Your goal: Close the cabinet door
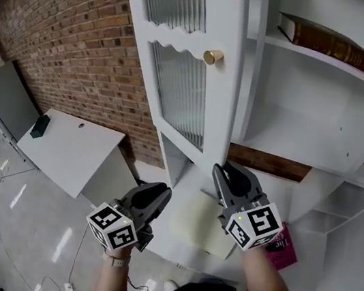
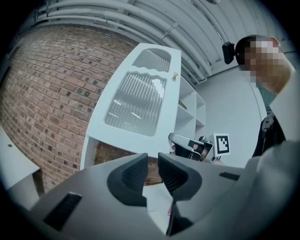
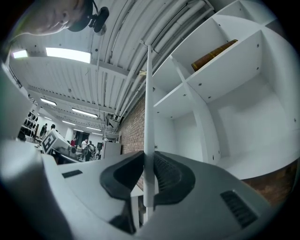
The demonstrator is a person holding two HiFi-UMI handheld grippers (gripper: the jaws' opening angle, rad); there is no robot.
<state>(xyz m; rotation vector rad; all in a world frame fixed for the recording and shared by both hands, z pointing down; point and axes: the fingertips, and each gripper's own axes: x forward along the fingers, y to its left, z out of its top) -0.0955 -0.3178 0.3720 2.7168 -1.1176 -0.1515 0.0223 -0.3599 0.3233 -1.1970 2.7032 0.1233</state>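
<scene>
The right gripper (image 1: 229,178) clamps the lower edge of the white ribbed-glass cabinet door (image 1: 220,99). The left gripper (image 1: 153,199), below that door, holds its jaws slightly apart on nothing.

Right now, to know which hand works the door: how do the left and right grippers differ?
The right gripper is clamped on the edge of the cabinet door; the left gripper holds nothing, jaws slightly apart. The right gripper touches the door; the left gripper hangs short of it. Both share the same grey build.
</scene>
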